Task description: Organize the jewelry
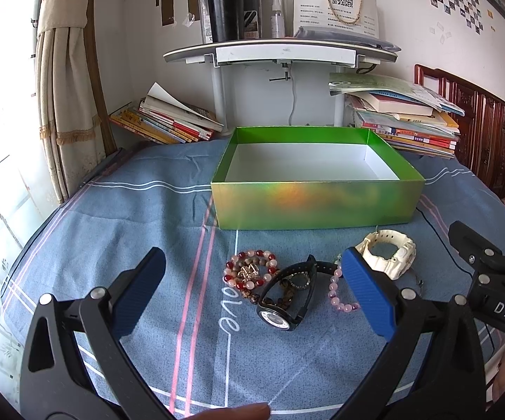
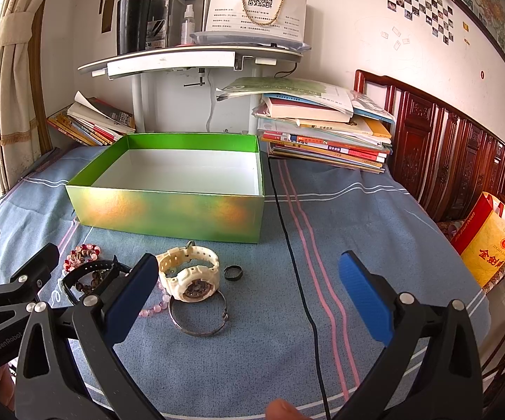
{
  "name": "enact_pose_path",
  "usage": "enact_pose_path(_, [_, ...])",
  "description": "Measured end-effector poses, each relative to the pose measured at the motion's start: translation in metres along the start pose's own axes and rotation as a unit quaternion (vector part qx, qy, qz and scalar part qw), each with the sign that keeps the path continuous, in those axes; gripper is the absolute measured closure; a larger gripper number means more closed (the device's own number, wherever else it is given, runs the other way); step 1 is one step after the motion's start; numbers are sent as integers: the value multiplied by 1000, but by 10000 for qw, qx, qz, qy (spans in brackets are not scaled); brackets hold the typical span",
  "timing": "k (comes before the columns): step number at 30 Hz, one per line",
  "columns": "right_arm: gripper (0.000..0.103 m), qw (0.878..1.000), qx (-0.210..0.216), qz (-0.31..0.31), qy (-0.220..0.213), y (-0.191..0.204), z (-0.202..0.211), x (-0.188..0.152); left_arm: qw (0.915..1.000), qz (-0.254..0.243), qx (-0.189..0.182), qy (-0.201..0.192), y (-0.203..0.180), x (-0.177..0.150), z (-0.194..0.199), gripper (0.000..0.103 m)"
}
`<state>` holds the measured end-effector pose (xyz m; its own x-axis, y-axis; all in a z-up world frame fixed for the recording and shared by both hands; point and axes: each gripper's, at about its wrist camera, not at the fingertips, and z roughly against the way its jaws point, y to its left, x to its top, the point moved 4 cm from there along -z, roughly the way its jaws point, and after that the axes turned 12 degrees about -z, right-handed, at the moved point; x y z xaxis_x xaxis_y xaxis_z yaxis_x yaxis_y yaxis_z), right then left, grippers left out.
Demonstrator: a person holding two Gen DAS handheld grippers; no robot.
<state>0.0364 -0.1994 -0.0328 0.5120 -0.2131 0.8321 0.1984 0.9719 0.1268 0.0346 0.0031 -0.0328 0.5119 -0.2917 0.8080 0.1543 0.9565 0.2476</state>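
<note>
An empty green box [image 1: 317, 206] [image 2: 168, 213] stands on the blue cloth. In front of it lie a red and pink bead bracelet [image 1: 250, 268] [image 2: 82, 253], a black watch [image 1: 284, 301] [image 2: 88, 271], a pink bead bracelet [image 1: 338, 294], a white watch [image 1: 389, 253] [image 2: 189, 273], a metal bangle [image 2: 198, 315] and a dark ring [image 2: 234, 273]. My left gripper [image 1: 252, 294] is open and empty, low over the black watch. My right gripper [image 2: 249, 297] is open and empty, just right of the bangle and white watch.
Book stacks [image 1: 403, 119] [image 1: 165, 119] lie behind the box under a white shelf [image 1: 280, 52]. A black cable [image 2: 294, 262] runs down the cloth right of the box. A wooden bench [image 2: 445, 147] and a yellow bag [image 2: 487, 241] stand at right.
</note>
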Motion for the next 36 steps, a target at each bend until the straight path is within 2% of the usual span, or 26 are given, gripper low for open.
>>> enact_pose_path(36, [2, 10000, -3, 3, -1, 0, -1, -2, 10000, 6, -6, 26, 1, -1, -2, 4])
